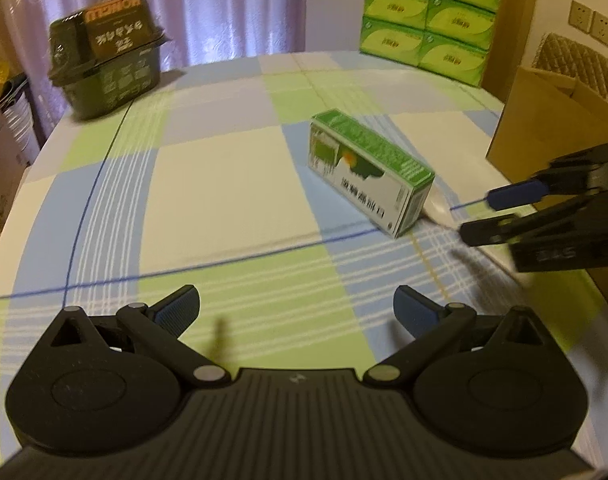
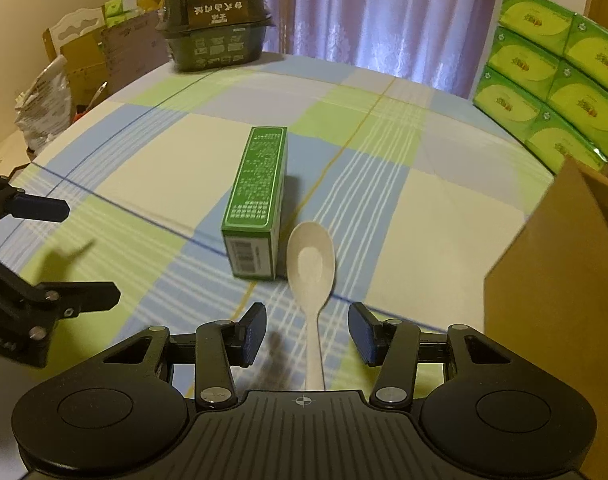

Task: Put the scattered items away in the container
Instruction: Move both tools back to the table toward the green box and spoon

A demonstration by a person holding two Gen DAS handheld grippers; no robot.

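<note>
White plastic spoon lies on the checked tablecloth, its handle between the spread fingers of the right gripper, bowl just beside a green box with barcode. The left gripper is spread too, holding nothing. Far behind stands a dark container printed "HONGLU"; a cardboard box is at right.

the room light is dim and warm, with a soft purple-white glow coming through the curtains at the top of both frames, and no hard glare on the table. the left wrist view is smeared by motion blur, worst on the green box and on the gripper at the right edge, while the right wrist view is sharper, the white spoon crisp. faint dark shadows fall on the cloth near the lower middle, and the fisheye bends the table edge and darkens the corners.
</note>
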